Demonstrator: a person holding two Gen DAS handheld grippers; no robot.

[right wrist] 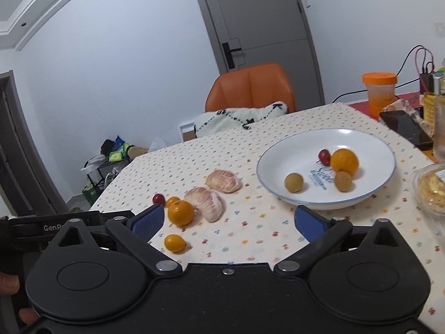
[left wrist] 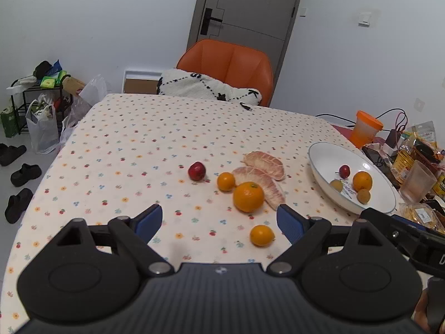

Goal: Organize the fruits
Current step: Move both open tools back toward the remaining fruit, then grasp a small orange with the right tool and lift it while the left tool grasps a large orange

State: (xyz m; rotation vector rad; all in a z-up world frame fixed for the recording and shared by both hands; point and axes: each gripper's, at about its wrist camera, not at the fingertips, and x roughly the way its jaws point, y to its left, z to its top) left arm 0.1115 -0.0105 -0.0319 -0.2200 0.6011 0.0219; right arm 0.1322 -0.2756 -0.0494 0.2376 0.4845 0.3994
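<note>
Both grippers hover above the near edge of the table (left wrist: 116,128), each with its blue pads spread wide and nothing between them.

Left gripper (left wrist: 219,222): the nearest loose fruit is a small mandarin (left wrist: 262,235), lying just inside its right pad, slightly right of centre. Farther off sits the large orange (left wrist: 248,196), touching a peeled pomelo segment (left wrist: 261,181). A smaller orange (left wrist: 226,181) sits to its far left and a second pomelo piece (left wrist: 265,161) lies beyond. The red fruit (left wrist: 197,171), probably a small plum or crabapple though it's too small to be sure, sits apart to the left.

Right gripper (right wrist: 226,224): same cluster lies to its left, with the mandarin (right wrist: 174,243) just off its left pad. The white bowl (right wrist: 278,150) is far right of its centre and already holds an orange (right wrist: 344,161), a red fruit (right wrist: 324,157) and two brownish round fruits (right wrist: 294,182).

Key relation: the loose fruit is left of the bowl, and the left gripper is nearer to it and better lined up. The mandarin is round enough that axis hardly matters. The pomelo segments are crescents, long axis running roughly near-right to far-left in the left wrist view, so they want a grasp across the narrow width.

My read: about half the fruit is in the bowl. Next logical pick is the mandarin with the left gripper: small shift right, then down and close.
</note>
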